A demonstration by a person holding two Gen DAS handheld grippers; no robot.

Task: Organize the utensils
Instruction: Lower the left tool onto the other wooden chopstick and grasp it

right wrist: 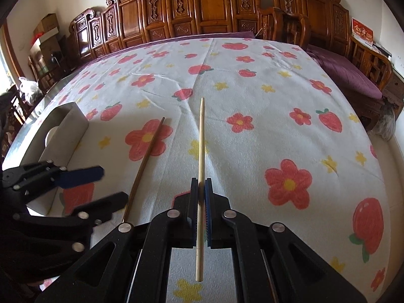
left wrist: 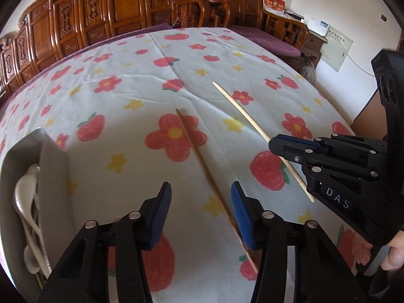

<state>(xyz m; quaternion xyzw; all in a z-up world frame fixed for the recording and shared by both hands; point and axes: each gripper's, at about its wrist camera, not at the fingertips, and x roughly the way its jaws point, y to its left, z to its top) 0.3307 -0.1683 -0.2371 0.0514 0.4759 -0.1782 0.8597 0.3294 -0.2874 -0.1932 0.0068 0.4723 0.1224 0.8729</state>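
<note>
A dark wooden chopstick (left wrist: 194, 146) lies on the flowered cloth. It runs between the fingers of my left gripper (left wrist: 200, 189), close against the right blue pad (left wrist: 242, 209) and well clear of the left pad, so the jaws stand open around it. My right gripper (right wrist: 201, 184) is shut on a pale chopstick (right wrist: 201, 139) near its thick end, with the thin tip pointing away. In the left wrist view the right gripper (left wrist: 272, 144) comes in from the right with the pale chopstick (left wrist: 242, 111). The right wrist view shows the left gripper (right wrist: 113, 185) beside the dark chopstick (right wrist: 149, 151).
A grey tray (left wrist: 50, 156) holding white spoons (left wrist: 22, 197) sits at the left edge of the table; its wall (right wrist: 68, 126) also shows in the right wrist view. Carved wooden chairs line the far side. A purple bench cushion (right wrist: 348, 73) lies to the right.
</note>
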